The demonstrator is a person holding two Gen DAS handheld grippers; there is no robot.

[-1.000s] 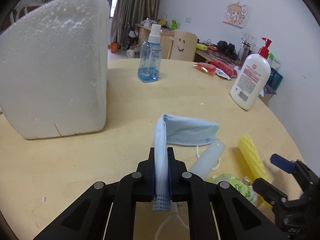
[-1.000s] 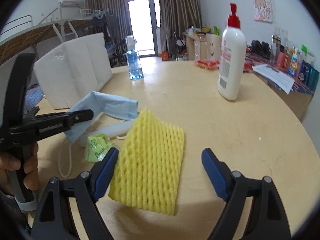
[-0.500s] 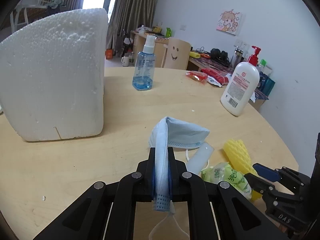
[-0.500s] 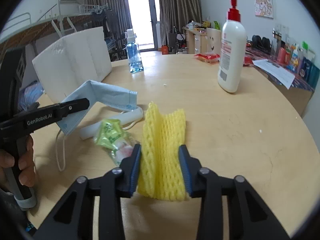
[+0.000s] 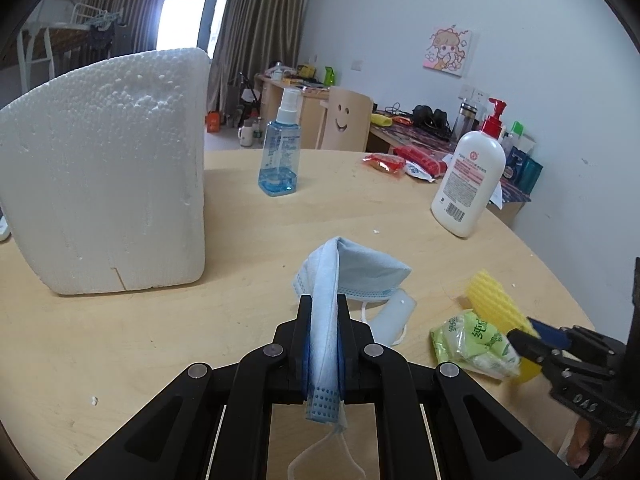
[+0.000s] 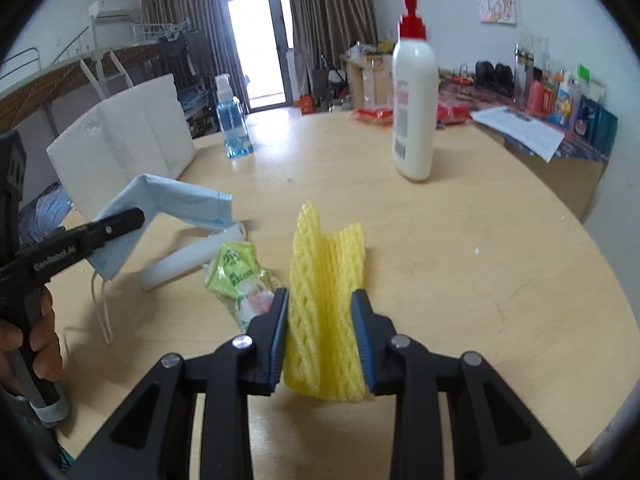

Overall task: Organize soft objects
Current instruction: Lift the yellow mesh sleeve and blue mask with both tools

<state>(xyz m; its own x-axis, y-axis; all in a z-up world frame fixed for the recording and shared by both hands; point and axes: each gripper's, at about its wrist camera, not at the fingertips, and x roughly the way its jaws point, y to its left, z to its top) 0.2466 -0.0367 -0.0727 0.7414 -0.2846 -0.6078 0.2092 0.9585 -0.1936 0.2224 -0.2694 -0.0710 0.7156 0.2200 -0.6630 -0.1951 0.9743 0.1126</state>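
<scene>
The left gripper [image 5: 323,316] is clamping tight on a blue mask [image 5: 352,268], which is draping forward over the fingers with its ear loop dangling below the jaws. The right gripper [image 6: 322,320] has just been closing and is now squeezing a yellow foam net [image 6: 326,280], buckling it into upright folds between the blue pads [image 6: 280,332]. Both are working near the front edge of the round table [image 6: 500,248]. Just left of the net a green packet [image 6: 238,270] is lying flat, touching a white tube [image 6: 188,260] that is resting partly under the mask. Farther in, a foam block [image 5: 104,200] is standing toward the left edge, a lotion bottle [image 6: 414,104] toward the right edge, and a blue spray bottle [image 5: 280,152] near the far edge.
</scene>
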